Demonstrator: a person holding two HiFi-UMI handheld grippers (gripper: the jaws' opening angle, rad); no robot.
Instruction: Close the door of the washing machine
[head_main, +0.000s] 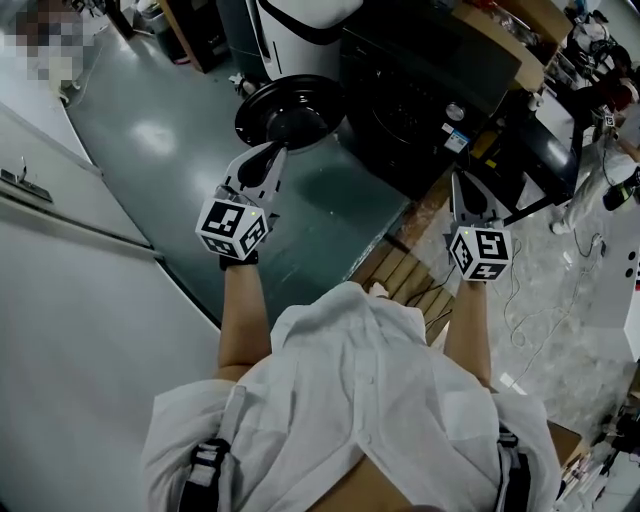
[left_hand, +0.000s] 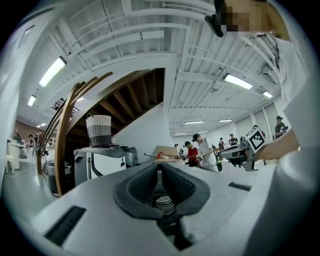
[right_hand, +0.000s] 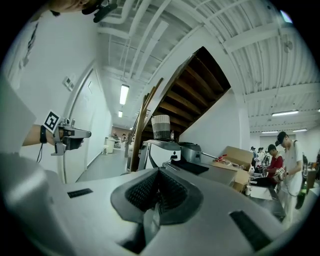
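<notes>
In the head view the black washing machine (head_main: 425, 95) stands ahead of me, with its round black door (head_main: 290, 112) swung open to the left. My left gripper (head_main: 272, 152) is held level with its tips just short of the door's near rim; its jaws are shut and empty. My right gripper (head_main: 459, 180) points at the machine's near right corner, also shut with nothing in it. In the left gripper view the left gripper's (left_hand: 159, 171) pads meet. The right gripper's (right_hand: 158, 177) pads are likewise together in the right gripper view. Neither gripper view shows the door.
A white appliance (left_hand: 97, 162) with a woven basket (left_hand: 99, 130) on top stands behind the washer. A wooden pallet (head_main: 405, 275) lies at my feet, with cables (head_main: 545, 300) on the floor to the right. A white wall panel (head_main: 70, 300) is at my left. Several people (left_hand: 200, 150) stand far off.
</notes>
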